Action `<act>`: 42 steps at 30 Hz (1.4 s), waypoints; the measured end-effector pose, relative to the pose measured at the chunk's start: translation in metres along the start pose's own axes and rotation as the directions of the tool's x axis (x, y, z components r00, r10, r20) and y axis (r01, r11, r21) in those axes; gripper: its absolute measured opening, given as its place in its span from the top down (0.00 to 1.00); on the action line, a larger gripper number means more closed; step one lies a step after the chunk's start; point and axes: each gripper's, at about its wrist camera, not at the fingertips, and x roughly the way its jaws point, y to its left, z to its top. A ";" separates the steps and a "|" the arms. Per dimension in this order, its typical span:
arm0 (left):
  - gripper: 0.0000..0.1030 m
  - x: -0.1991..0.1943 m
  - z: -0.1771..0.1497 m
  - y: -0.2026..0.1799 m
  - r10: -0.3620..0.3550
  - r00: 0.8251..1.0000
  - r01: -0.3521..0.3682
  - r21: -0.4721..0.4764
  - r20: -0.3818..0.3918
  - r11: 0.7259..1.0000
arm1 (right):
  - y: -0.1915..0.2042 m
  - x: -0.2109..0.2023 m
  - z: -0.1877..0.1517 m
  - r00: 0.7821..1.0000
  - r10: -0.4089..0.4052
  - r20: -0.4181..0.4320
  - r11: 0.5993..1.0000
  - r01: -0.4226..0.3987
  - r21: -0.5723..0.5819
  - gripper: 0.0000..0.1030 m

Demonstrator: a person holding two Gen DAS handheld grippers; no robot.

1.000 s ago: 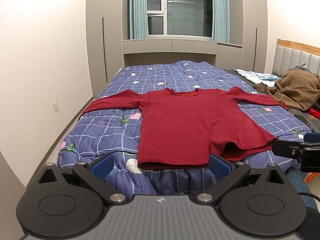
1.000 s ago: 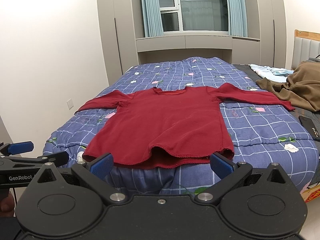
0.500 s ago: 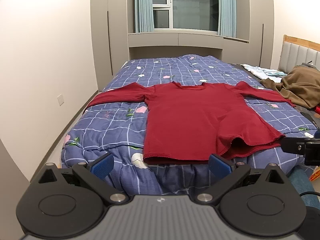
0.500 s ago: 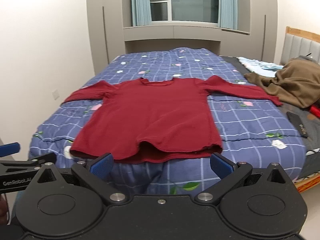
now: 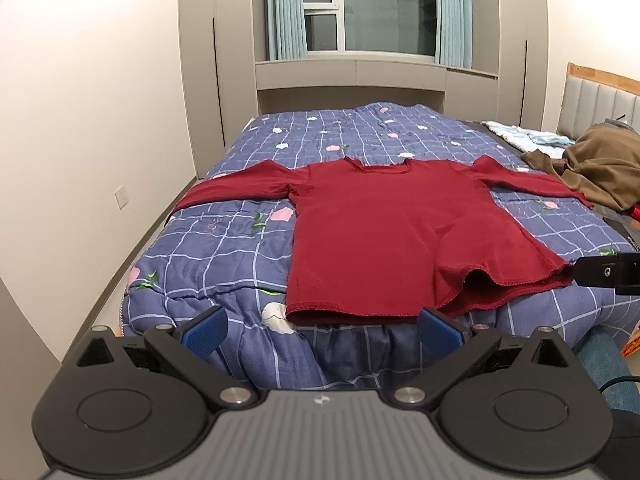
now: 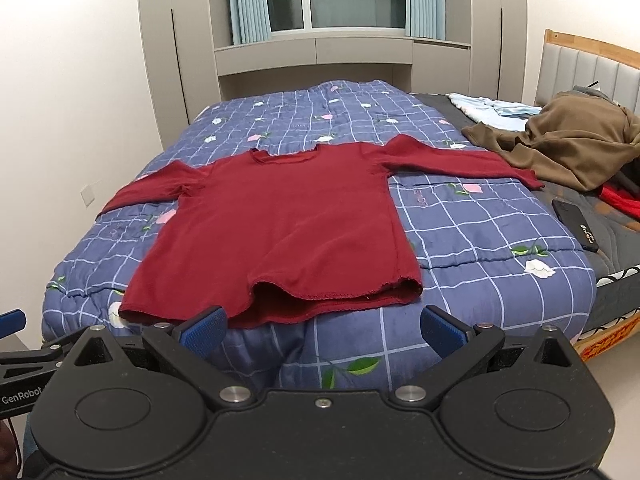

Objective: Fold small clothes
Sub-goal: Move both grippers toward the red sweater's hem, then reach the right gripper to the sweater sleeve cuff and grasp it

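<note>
A dark red long-sleeved top [image 5: 384, 236] [image 6: 288, 224] lies flat on the blue checked quilt [image 5: 224, 256] [image 6: 472, 232], sleeves spread to both sides, hem at the near bed edge. The hem is rumpled and lifted a little at its right part. My left gripper [image 5: 322, 330] hovers open in front of the bed edge, just short of the hem. My right gripper [image 6: 322, 328] is open too, level with the hem and holding nothing. Each gripper's finger shows at the edge of the other's view.
A brown garment [image 6: 560, 148] and light blue clothes [image 6: 488, 108] are heaped at the right by the headboard [image 6: 592, 68]. A black phone [image 6: 576, 224] and something red [image 6: 620, 204] lie on the bare mattress side. White wall at left, wardrobes and window behind.
Both grippers have pulled back and risen slightly, so the top looks smaller and further down. The top has not moved and both grippers stay open.
</note>
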 end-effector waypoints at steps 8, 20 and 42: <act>0.00 0.021 0.007 0.000 0.001 0.998 -0.001 -0.004 -0.066 1.000 | -0.001 0.018 0.004 0.999 -0.008 -0.051 1.000 0.008 0.002 0.00; 0.00 0.047 0.018 -0.003 0.001 0.992 -0.002 -0.004 -0.123 1.000 | -0.010 0.047 0.011 0.990 -0.042 -0.135 0.999 0.044 0.016 0.00; 0.00 0.121 0.066 0.004 -0.001 0.982 -0.006 -0.033 -0.191 0.999 | -0.018 0.113 0.051 0.970 -0.138 -0.199 0.990 0.129 -0.057 0.00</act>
